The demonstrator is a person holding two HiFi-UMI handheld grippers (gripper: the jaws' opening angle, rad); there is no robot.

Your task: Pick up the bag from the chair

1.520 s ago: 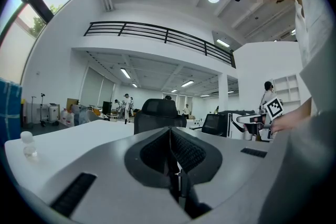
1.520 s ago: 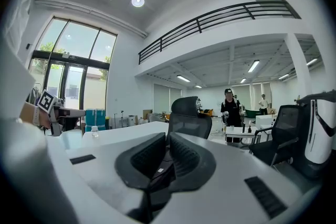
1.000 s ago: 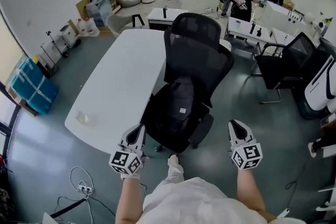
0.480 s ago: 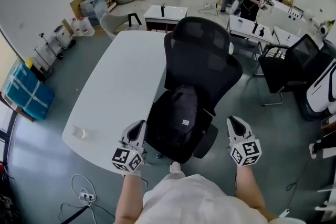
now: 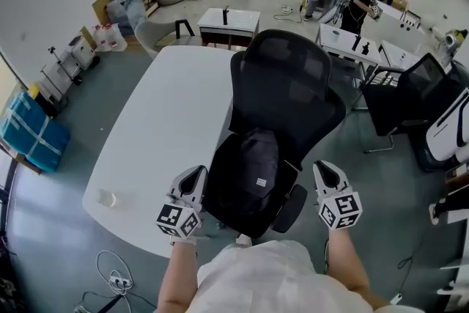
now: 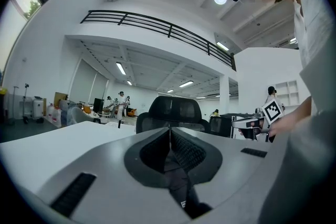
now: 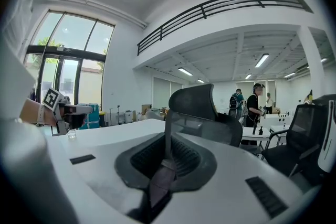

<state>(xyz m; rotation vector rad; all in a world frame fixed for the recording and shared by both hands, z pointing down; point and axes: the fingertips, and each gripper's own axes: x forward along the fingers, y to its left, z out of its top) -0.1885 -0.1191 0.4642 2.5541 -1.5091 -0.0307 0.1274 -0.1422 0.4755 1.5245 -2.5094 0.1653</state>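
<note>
Both tongs were clenched on nothing: the left gripper (image 5: 192, 185) and the right gripper (image 5: 325, 179) each had their jaws pressed together. They hung low on either side of the chair (image 5: 289, 84), probably carried closed for the approach. The black bag (image 5: 254, 171) sat on the seat, leaning against the backrest, between the two grippers but touched by neither. The chair stood just beside the right long edge of the table (image 5: 165, 113). Near the table's near-left corner lay a small clear thing (image 5: 108, 198), possibly a cup.

Left gripper (image 5: 195, 175) closed, right gripper (image 5: 323, 170) closed
</note>
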